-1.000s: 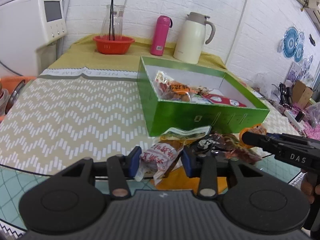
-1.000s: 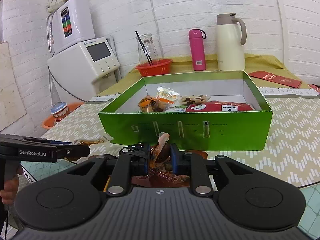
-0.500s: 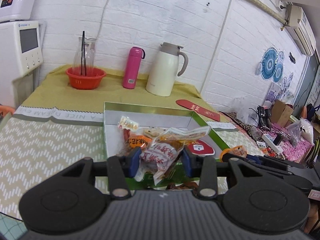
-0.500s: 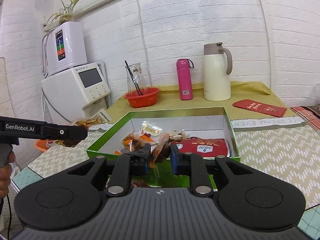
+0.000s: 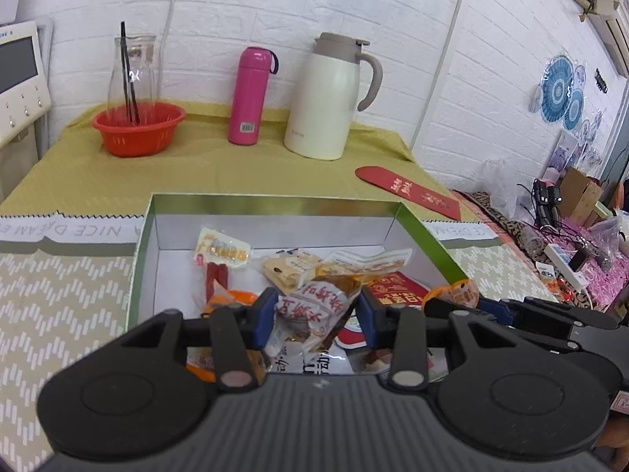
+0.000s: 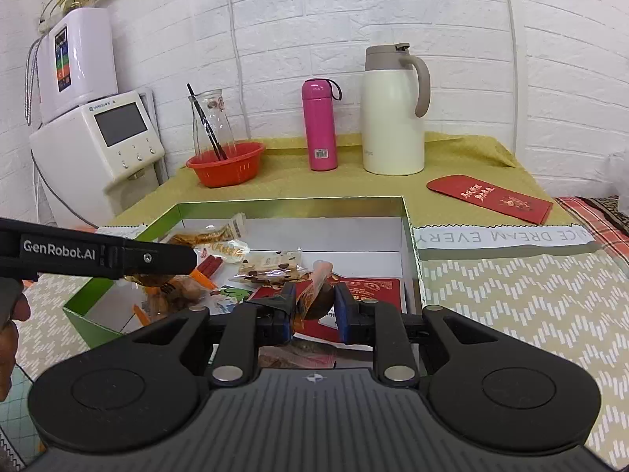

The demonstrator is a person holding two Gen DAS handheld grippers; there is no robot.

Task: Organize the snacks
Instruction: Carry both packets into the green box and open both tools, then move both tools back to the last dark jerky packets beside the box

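We see the open green cardboard box with white inner walls (image 5: 428, 236) sitting on the worktop with the zigzag-patterned cloth (image 6: 511, 295), its top fully open and its thin walls standing upright on all 4 sides. At 12 o'clock inside, along the far wall, a strip of bare white floor shows; the near half is crowded with crinkled plastic packets and a flat red packet (image 6: 373, 289).

Our left gripper (image 5: 314, 310) hangs over the box's near side, its blue-padded fingers (image 5: 262, 314) closed on a crumpled white and brown snack packet with red characters (image 5: 314, 303), which is held above the packets in the box. Our right gripper (image 6: 314, 306) is likewise over the box, its fingers narrow and pinching a small glossy brown and orange wrapped snack (image 6: 316, 295), tilted with its twisted end up.

In the right wrist view the left gripper reaches in from 9 o'clock over the box's left side. Beyond the box at 12 o'clock, well apart from it, stand a smooth cream thermal jug with a grey handle (image 5: 326, 94), a slim pink flask (image 5: 249, 94) and a red plastic basket holding a glass carafe (image 5: 137, 129). A flat red envelope (image 6: 489, 198) lies at 2 o'clock on the mustard cloth.
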